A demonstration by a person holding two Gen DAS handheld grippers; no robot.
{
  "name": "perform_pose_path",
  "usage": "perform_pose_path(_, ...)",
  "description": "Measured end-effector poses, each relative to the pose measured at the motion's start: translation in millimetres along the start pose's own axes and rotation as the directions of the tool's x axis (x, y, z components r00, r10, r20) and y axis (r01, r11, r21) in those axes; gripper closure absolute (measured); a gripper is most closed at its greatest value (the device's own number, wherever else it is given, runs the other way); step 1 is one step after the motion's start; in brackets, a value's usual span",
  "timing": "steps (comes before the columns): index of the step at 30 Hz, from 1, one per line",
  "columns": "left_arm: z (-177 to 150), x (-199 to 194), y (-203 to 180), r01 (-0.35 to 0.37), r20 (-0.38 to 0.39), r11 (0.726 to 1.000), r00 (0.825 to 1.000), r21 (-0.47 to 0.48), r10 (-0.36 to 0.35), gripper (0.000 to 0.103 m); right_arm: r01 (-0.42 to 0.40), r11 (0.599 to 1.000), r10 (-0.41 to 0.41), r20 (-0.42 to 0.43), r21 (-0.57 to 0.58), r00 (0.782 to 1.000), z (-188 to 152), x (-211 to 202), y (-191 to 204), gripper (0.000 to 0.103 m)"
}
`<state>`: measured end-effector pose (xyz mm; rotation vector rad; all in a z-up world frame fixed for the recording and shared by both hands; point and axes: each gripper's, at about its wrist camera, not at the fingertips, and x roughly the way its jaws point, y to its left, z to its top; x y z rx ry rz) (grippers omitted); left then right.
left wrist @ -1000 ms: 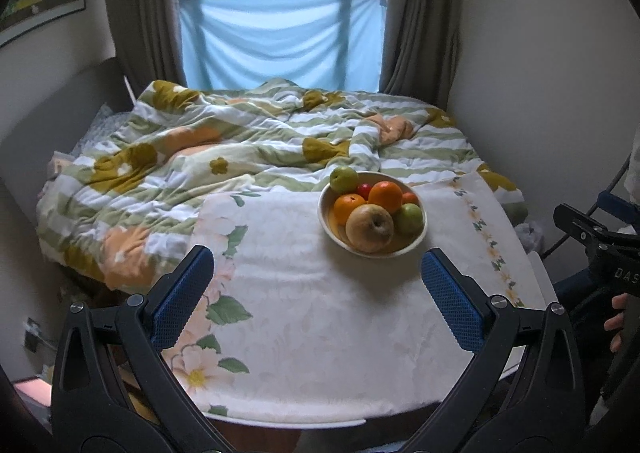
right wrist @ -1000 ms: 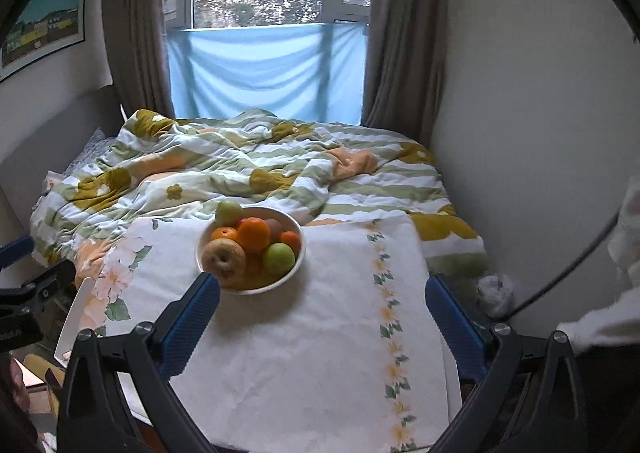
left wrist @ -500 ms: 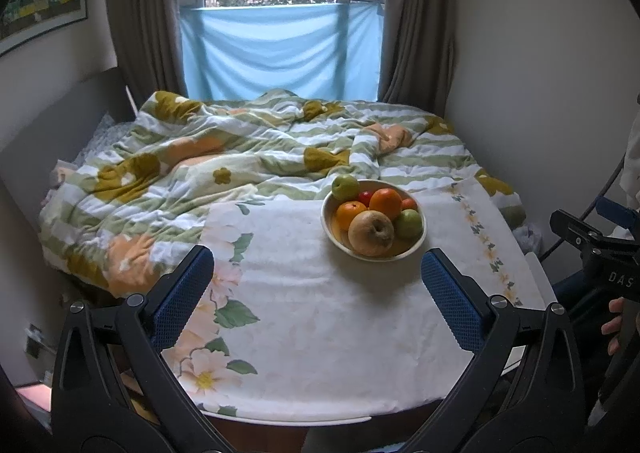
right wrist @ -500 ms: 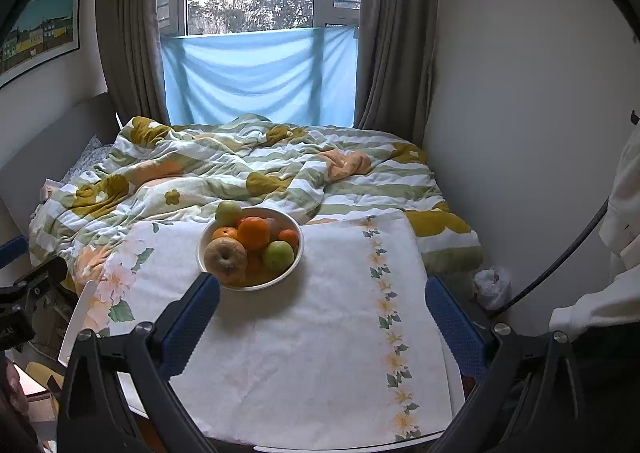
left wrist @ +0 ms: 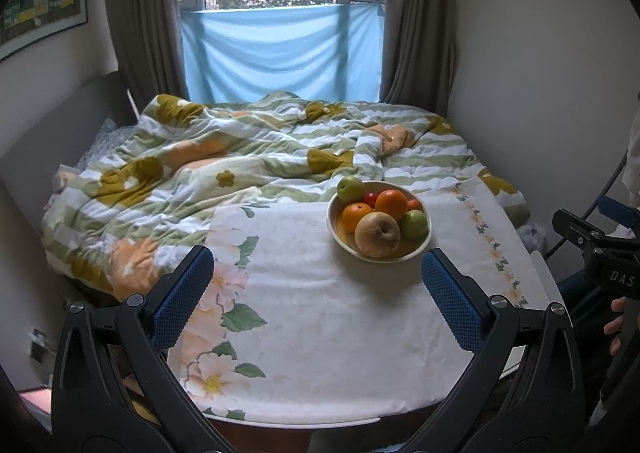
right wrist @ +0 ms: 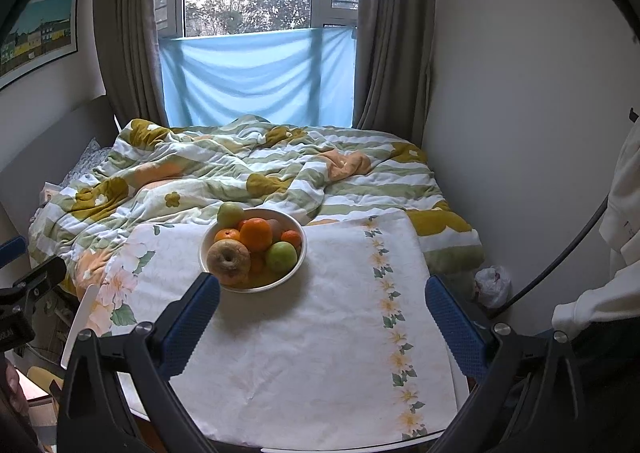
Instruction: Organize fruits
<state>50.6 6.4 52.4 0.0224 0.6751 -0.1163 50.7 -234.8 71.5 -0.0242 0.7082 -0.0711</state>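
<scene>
White cloth with flowers (left wrist: 340, 317) covers the desk (left wrist: 304, 422), and a cream bowl (left wrist: 425, 241) sits on it at the far side, close to the bed. The bowl is full of fruit. A big brown-yellow apple (left wrist: 377, 234) lies in front. Two oranges (left wrist: 391, 204) sit behind it, with a red fruit (left wrist: 371, 198) between them. One green apple (left wrist: 414, 224) is on the right, and another green apple (left wrist: 350, 188) rests on the far rim.

The left tool (left wrist: 318, 281) is wide open and holds nothing. Its blue pads (left wrist: 182, 295) are over the near part of the cloth, well apart from the bowl. The right tool (right wrist: 322, 311) is wide open too, with nothing in it. Its left pad (right wrist: 192, 323) is just in front of the bowl (right wrist: 298, 265).

A striped green blanket (left wrist: 248, 169) lies messy on the bed. Behind it a blue sheet (left wrist: 280, 53) hangs over the window between brown curtains (left wrist: 144, 25). A picture (left wrist: 40, 17) hangs on the left wall.
</scene>
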Motion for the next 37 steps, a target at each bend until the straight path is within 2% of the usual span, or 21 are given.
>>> perform_pose_path(18,-3,-2,5,0.0,-0.001,1.0,1.0,-0.009,0.0,0.0,-0.001,1.0,0.001,0.003,0.001,1.0,0,0,1,0.001)
perform_pose_path(26,-5,-6,-2,-0.021,0.02,0.999,1.0,0.025,0.021,0.0,-0.001,1.0,0.001,0.011,0.012,1.0,-1,-1,2,0.001)
perform_pose_path(30,-6,-7,-6,-0.059,0.027,0.998,0.998,0.038,0.058,0.0,0.001,1.0,-0.001,0.011,0.012,1.0,-1,-1,2,0.001)
perform_pose_path(37,-7,-3,-5,-0.044,0.018,0.999,0.999,0.005,0.044,0.0,0.0,1.0,0.0,0.008,0.015,1.0,-2,-2,2,0.001)
